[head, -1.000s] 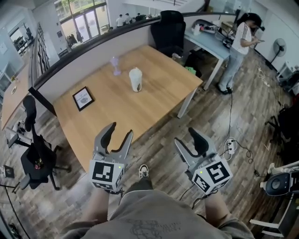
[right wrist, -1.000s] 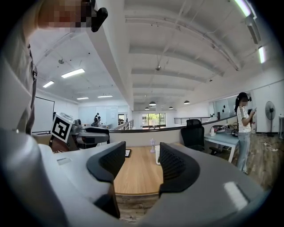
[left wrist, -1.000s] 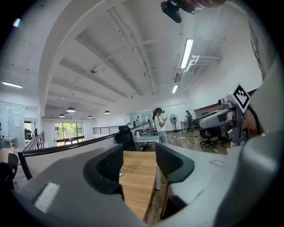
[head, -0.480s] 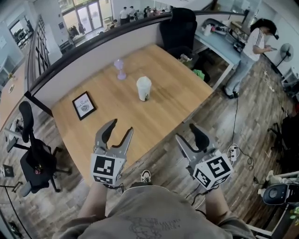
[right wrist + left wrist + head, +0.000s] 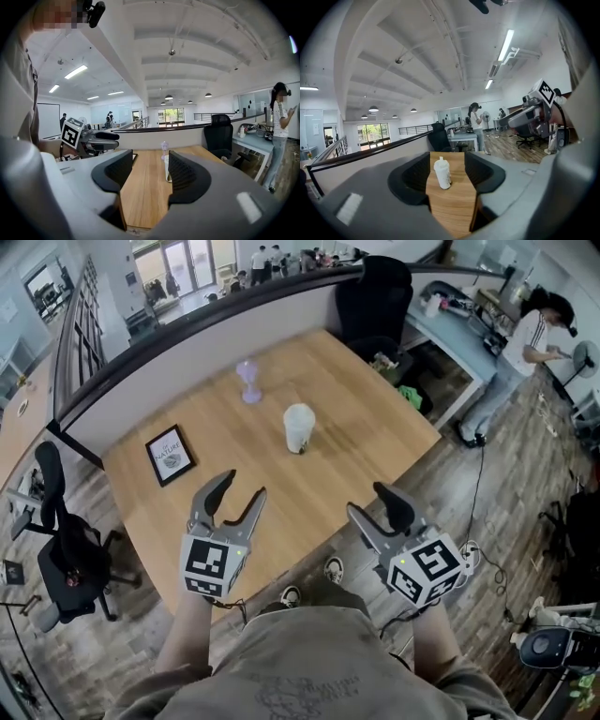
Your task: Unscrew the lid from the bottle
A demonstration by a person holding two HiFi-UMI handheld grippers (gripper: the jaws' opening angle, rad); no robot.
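Approach: both grippers empty, the bottle far out on the table

The left gripper and the right gripper hover side by side at the near edge of the table, each with its jaws partly apart and nothing between the pads. The white bottle stands upright well beyond them, near the table's middle, with its lid on. It is already centred between the left jaws in the left gripper view, but half hidden behind one jaw in the right gripper view. The step probably goes best if one gripper clamps the body low and square while the other comes down over the lid, on the bottle's axis, so the bottle does not tip.
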